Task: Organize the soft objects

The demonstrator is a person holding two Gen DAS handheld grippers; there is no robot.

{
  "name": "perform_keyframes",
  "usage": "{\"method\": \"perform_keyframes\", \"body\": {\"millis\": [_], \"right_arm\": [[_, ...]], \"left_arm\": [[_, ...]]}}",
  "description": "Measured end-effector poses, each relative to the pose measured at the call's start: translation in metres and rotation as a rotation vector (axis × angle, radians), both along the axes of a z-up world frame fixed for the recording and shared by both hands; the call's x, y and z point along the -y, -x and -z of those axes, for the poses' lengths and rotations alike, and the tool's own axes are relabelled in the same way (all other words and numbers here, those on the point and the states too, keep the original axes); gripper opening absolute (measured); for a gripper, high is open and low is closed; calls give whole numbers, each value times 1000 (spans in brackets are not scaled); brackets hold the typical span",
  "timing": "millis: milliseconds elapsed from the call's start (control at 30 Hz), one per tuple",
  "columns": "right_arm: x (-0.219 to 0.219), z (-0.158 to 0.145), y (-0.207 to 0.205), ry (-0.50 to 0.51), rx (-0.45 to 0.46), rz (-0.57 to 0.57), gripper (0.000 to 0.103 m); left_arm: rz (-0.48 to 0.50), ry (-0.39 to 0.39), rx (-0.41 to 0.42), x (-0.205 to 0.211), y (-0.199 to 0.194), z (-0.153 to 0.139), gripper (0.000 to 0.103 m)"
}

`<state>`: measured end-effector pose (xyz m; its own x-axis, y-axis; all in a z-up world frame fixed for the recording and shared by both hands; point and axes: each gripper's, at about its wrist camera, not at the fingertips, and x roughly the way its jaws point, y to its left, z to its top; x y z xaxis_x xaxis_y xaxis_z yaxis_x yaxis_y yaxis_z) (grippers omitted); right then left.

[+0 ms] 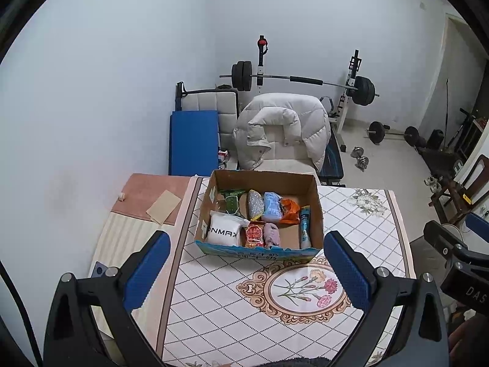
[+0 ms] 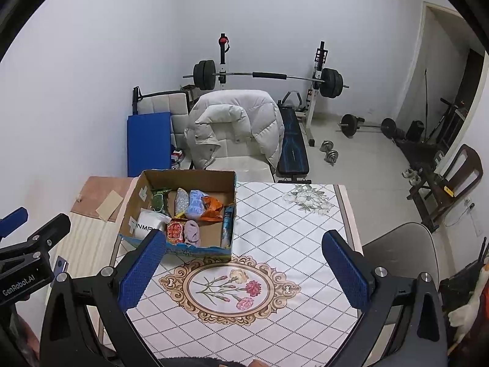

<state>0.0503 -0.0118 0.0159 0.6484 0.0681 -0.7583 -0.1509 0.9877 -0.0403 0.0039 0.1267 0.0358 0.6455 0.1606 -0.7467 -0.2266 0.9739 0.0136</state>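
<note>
A cardboard box (image 1: 293, 180) stands on the table with the diamond-pattern cloth (image 1: 232, 305); it also shows in the right wrist view (image 2: 189, 175). Inside lie a white pouch (image 1: 223, 230), a green packet (image 1: 232, 203), a grey sponge (image 1: 255, 204), a light blue pack (image 1: 272, 206), an orange bag (image 1: 288, 211), a red packet (image 1: 254, 236), a pink cloth (image 1: 272, 235) and a blue tube (image 1: 305, 226). My left gripper (image 1: 246, 270) is open and empty, above the table in front of the box. My right gripper (image 2: 244, 270) is open and empty, in front of the box and to its right.
A chair with a white puffer jacket (image 1: 284, 128) stands behind the table. A barbell rack (image 1: 305, 79), a bench and loose weights (image 1: 394, 133) fill the floor beyond. A blue mat (image 1: 194, 140) leans at the wall. A pink cloth and card (image 1: 159, 205) lie left of the table.
</note>
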Motion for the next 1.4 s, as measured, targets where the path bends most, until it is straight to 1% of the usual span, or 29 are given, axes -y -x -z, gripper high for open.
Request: {"method": "perform_keyframes", "body": {"millis": [433, 800, 1400], "right_arm": [[4, 0, 1, -2, -1, -2, 103], [4, 0, 1, -7, -7, -1, 103], [-6, 2, -3, -8, 0, -23, 103]], "left_arm": [[0, -4, -2, 1, -1, 1, 103], [8, -12, -10, -2, -5, 7, 103], [5, -5, -1, -4, -7, 11, 103]]}}
